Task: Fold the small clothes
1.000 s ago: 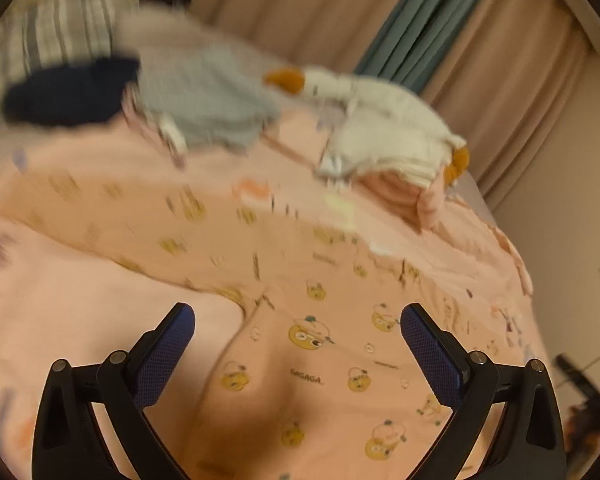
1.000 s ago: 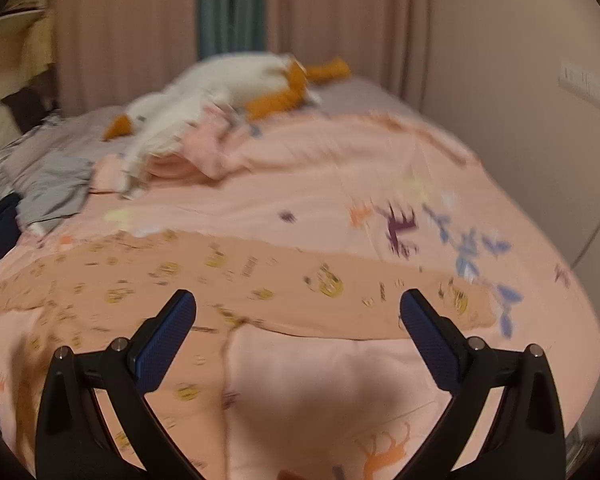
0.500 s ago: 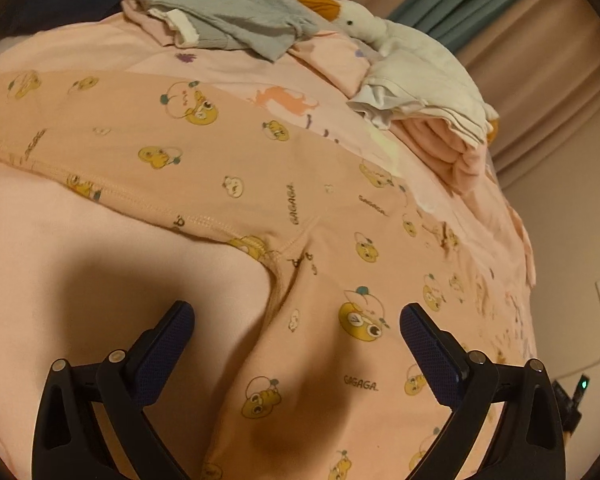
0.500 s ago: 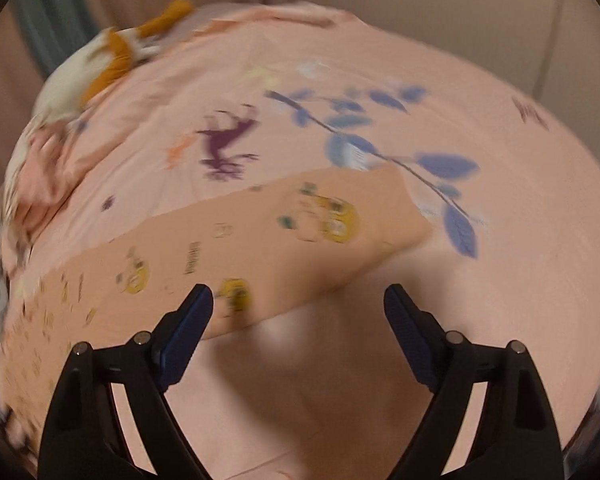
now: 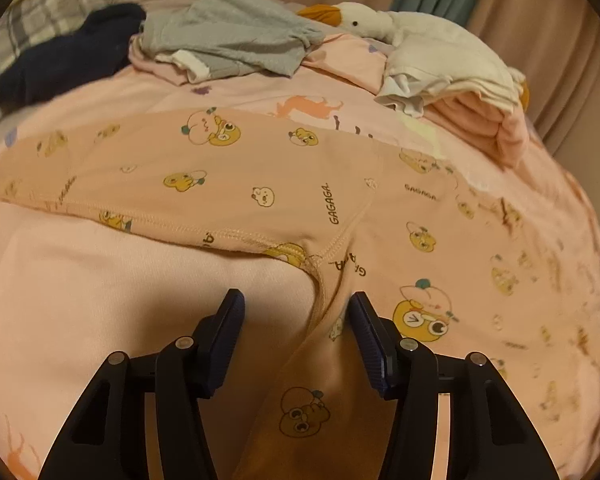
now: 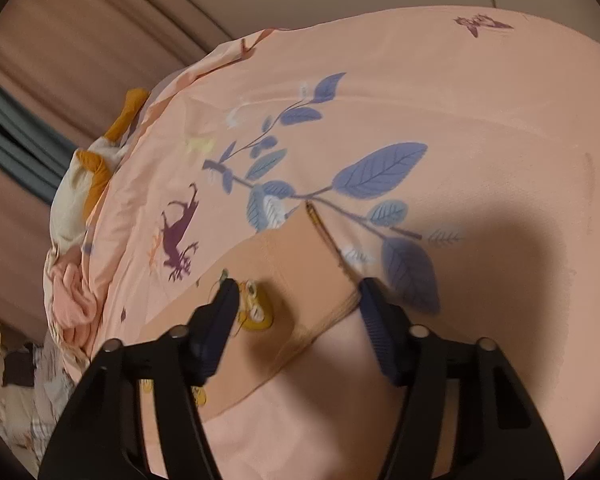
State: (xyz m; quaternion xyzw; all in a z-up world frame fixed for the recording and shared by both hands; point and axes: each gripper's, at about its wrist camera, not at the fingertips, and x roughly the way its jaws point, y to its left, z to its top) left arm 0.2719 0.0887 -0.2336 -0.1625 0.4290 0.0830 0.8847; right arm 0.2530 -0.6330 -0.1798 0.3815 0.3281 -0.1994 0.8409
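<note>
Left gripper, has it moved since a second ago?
Yes. The left gripper has dropped closer to the peach pajama pants, its jaws narrowed around the crotch seam; the goose plush sits farther up the frame.

"GAGAGA" printed repeatedly on peach pyjama trousers (image 5: pixel 284 184) (cartoon-duck print).

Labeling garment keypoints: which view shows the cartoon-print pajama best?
Left wrist view. The cartoon-print pajama spreads across the bed there, with seams, the sleeve junction and GAGAGA print visible between the left tongs. The right wrist view shows only its cuff end at the right tongs.
</note>
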